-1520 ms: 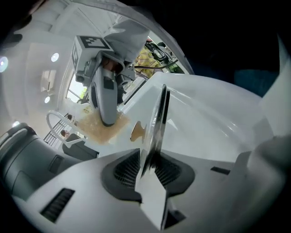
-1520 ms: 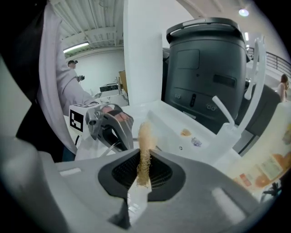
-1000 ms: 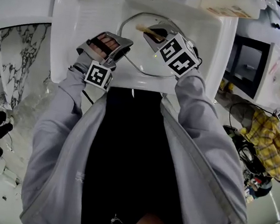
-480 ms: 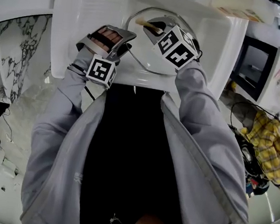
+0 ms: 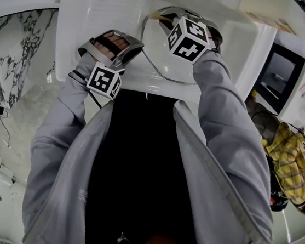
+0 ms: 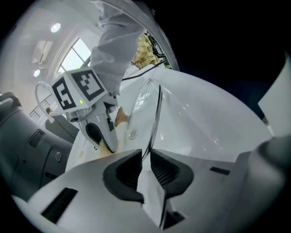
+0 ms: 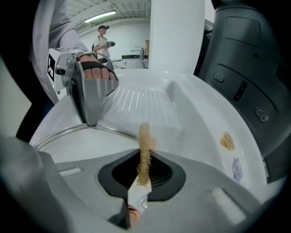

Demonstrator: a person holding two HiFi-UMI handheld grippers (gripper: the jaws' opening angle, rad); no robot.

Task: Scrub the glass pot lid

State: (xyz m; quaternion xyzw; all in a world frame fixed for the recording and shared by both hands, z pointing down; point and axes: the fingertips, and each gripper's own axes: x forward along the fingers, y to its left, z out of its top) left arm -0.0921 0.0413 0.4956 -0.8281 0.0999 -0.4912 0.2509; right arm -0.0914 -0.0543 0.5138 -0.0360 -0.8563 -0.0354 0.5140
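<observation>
No legible text, sink stickers unreadable

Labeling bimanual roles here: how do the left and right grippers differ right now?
The left gripper has the metal rim of the glass pot lid between its jaws, which are closing on it; the right gripper is clamped on a tan scrub pad. The left gripper sits at the lid's edge; the right gripper is over the glass, pad sticking out ahead. Both are at the white sink.

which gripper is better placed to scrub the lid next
Right: the right gripper pinches the scrub pad just over the lid. The left gripper is closing its jaws on the lid's rim, steadying it.
</observation>
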